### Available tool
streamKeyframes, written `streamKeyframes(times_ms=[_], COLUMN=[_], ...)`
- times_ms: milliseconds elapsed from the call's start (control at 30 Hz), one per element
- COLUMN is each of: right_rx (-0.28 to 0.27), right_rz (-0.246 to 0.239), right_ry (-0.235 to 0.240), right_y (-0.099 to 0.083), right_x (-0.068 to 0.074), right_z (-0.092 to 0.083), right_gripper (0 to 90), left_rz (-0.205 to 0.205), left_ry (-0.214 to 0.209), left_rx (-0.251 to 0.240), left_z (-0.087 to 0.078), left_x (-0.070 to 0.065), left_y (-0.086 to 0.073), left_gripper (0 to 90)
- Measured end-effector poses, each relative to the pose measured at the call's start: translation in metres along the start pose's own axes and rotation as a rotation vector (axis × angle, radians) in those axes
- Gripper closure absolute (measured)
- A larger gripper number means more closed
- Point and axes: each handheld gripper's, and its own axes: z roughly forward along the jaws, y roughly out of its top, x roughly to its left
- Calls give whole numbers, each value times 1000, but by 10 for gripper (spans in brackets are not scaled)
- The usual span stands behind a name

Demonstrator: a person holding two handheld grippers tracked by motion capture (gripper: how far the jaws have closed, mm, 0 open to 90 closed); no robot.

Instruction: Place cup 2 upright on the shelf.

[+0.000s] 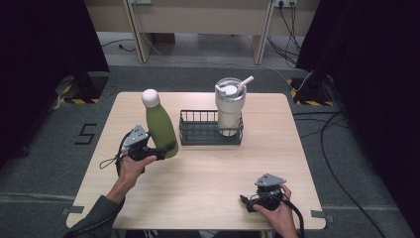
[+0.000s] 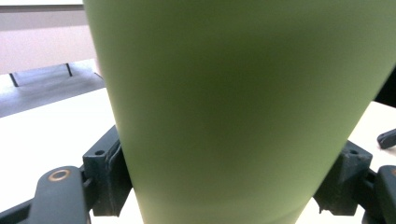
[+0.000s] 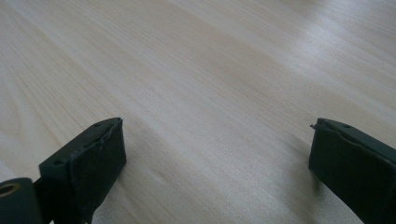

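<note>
Gripping the green bottle (image 1: 161,130) low on its body, the left gripper (image 1: 159,151) is holding it seemingly above the table (image 1: 208,168), beside the basket (image 1: 198,134); the right gripper (image 1: 250,202) is resting with jaws apart.

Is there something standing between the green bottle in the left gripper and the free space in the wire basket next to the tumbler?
Nothing visible blocks it. The left gripper holds the green bottle just left of the black wire basket. The white tumbler fills the basket's right end; its left part looks free. Only the basket's near left wall must be cleared.
</note>
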Motion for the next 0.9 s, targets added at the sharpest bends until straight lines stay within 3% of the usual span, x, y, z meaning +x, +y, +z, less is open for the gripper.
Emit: streamKeyframes(times_ms=[533, 900], right_rx=[0, 0], right_rz=[-3, -4], right_ry=[0, 0], right_y=[0, 0], right_x=[0, 0], right_z=[0, 0], right_gripper=[44, 42], left_rz=[11, 11], left_ry=[-27, -35], left_rx=[23, 17], left_z=[21, 44], left_x=[2, 6], left_y=[38, 63], left_gripper=[206, 206])
